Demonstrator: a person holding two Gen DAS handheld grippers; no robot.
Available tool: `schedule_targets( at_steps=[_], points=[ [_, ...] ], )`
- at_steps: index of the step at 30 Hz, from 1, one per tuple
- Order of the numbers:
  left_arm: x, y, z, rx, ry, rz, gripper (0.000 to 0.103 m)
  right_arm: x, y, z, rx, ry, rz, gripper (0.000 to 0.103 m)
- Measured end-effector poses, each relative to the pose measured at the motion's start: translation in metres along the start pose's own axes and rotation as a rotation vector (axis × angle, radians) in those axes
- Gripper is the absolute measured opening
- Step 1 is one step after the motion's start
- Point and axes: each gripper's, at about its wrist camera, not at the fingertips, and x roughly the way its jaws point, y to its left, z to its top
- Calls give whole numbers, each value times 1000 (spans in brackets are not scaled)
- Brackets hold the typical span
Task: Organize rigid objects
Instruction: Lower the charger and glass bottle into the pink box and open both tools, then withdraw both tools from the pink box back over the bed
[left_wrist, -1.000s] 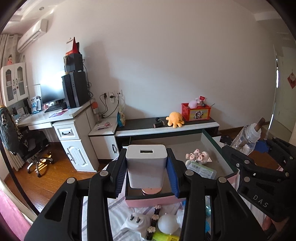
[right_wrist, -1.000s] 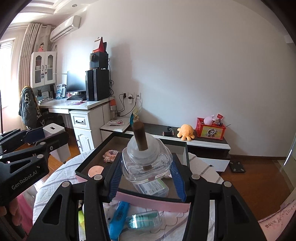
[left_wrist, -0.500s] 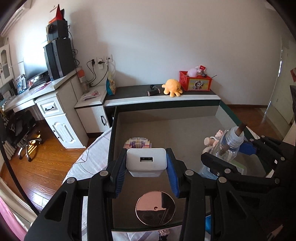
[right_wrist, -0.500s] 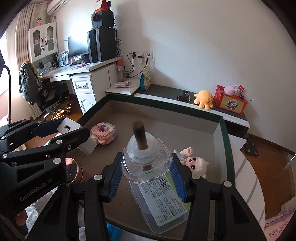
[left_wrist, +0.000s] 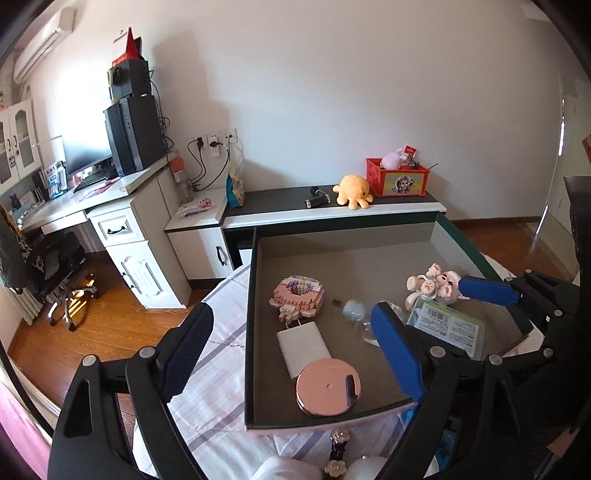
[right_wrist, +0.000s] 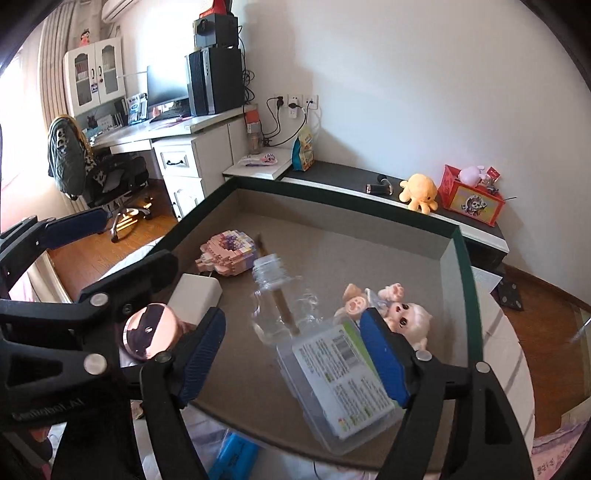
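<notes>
A dark-rimmed box (left_wrist: 250, 295) (right_wrist: 466, 280) sits on the bed. Inside lie a white charger block (left_wrist: 303, 347) (right_wrist: 195, 295), a clear glass bottle with a brown stick (right_wrist: 280, 306) (left_wrist: 360, 317), a pink brick model (left_wrist: 298, 295) (right_wrist: 227, 253), a round pink mirror (left_wrist: 328, 384) (right_wrist: 149, 334), a doll (left_wrist: 437, 286) (right_wrist: 399, 310) and a clear labelled case (right_wrist: 343, 376) (left_wrist: 448, 326). My left gripper (left_wrist: 291, 354) is open and empty above the charger. My right gripper (right_wrist: 291, 354) is open and empty over the bottle and case.
On the striped bedsheet (left_wrist: 218, 384) before the box lie a watch (left_wrist: 338, 448), white objects and a blue item (right_wrist: 236, 454). A desk with chair (left_wrist: 55, 258) stands left; a low cabinet with an orange plush (left_wrist: 352, 190) stands behind.
Both grippers opened. The left let the white charger down into the box; the right let the glass bottle down, and it now lies on the box floor.
</notes>
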Motion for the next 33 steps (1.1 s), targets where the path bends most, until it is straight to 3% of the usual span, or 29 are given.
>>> schedule_targets(
  at_steps=[6, 10, 17, 25, 28, 33],
  points=[
    [-73, 11, -14, -28, -113, 54, 96, -59, 8, -12, 35, -86, -15, 79],
    [-132, 7, -30, -14, -200, 109, 103, -122, 14, -31, 91, -204, -31, 83],
    [-219, -6, -63, -23, -295, 101, 103, -208, 42, -70, 112, -344, -63, 87],
    [-284, -18, -89, -19, -365, 137, 103, -277, 65, -104, 125, -428, -97, 89],
    [-302, -19, -96, -36, -397, 146, 103, -292, 72, -114, 133, -452, -115, 103],
    [-321, -19, -104, -56, -420, 150, 103, -316, 86, -125, 117, -493, -131, 103]
  ],
)
